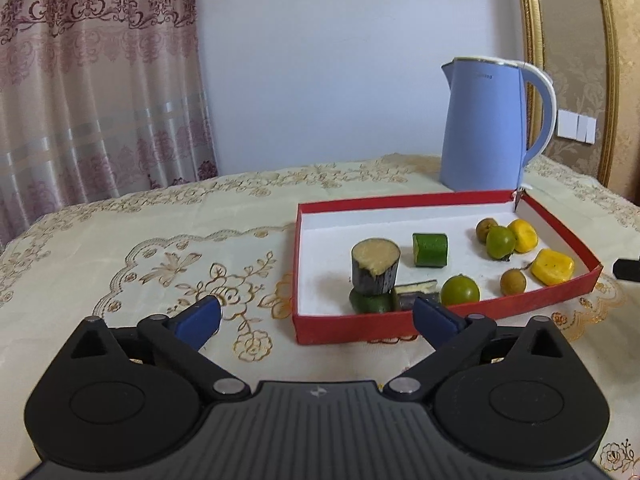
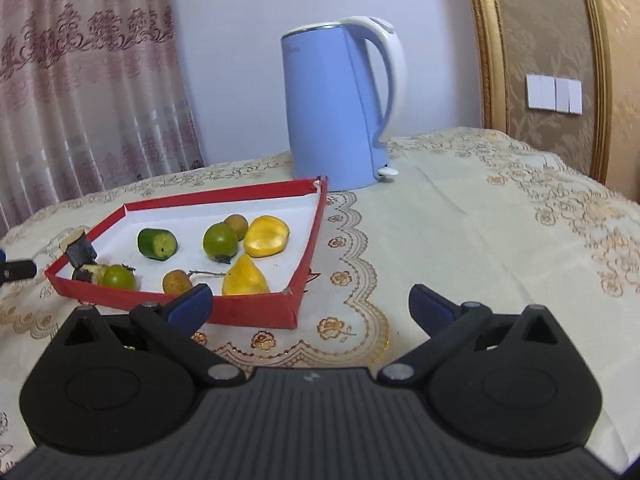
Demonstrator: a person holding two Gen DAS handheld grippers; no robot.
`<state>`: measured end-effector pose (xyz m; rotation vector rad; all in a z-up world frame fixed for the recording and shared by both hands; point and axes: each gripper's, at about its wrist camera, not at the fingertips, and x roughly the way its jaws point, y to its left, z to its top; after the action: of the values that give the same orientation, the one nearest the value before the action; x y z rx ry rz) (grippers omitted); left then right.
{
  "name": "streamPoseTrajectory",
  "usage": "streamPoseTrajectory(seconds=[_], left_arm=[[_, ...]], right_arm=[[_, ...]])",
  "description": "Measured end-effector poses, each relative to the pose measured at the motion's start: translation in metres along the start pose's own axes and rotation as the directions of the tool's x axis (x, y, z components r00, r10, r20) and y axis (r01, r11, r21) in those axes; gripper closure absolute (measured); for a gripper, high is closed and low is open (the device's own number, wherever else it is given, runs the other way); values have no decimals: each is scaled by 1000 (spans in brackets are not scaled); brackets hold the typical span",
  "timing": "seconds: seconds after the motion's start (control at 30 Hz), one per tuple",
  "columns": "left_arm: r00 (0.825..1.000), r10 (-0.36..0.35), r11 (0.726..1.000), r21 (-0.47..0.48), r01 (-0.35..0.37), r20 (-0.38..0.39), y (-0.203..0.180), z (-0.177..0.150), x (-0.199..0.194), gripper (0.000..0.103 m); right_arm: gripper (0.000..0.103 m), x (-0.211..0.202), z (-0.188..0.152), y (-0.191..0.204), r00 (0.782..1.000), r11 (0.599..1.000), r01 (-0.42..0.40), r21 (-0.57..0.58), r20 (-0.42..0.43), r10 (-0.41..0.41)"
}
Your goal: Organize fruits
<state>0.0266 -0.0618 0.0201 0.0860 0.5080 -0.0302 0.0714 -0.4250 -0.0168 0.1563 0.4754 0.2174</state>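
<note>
Fruits (image 1: 460, 291), green, yellow and brown, fill red box (image 1: 440, 326); both tools (image 1: 316, 318) (image 2: 310, 304) gape unladen.

Table (image 1: 120, 240): covered by a cream cloth (image 2: 460, 240) with gold floral embroidery. Directly on it: red tray (image 1: 440, 320) with white lining, holding fruit pieces; blue kettle (image 2: 332, 120) just behind the tray's far corner, possibly touching it.

— Where are the fruits?
— All inside the red tray (image 1: 448, 322). A dark sugarcane stub (image 1: 375, 266) stands at its left end on a green piece (image 1: 370, 302).
— The rest?
— A green cylinder (image 1: 430, 249) lies mid-tray; two yellow chunks (image 1: 552, 266) sit at its right end.
</note>
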Motion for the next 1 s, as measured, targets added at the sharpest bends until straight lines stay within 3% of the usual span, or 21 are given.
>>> streamPoseTrajectory(seconds=[0.23,0.37,0.77,0.9,1.0], left_arm=[[999,36,999,-3,-36,-19,-6,7,-5,0],[1000,23,1000,-19,-23,0,-4,8,-10,0],[999,-1,999,-46,0,-37,-3,-8,-7,0],[991,66,998,-13,-68,-118,1,-30,5,0],[981,40,997,-59,-52,-188,9,-33,13,0]], right_arm=[[0,5,-3,-4,999,999,-14,31,-36,15],[0,9,-4,-7,997,998,-22,53,-66,26],[0,15,-6,-7,994,998,-25,62,-107,31],[0,16,-6,-6,994,998,-21,53,-110,27],[0,18,-6,-5,993,999,-18,47,-117,23]])
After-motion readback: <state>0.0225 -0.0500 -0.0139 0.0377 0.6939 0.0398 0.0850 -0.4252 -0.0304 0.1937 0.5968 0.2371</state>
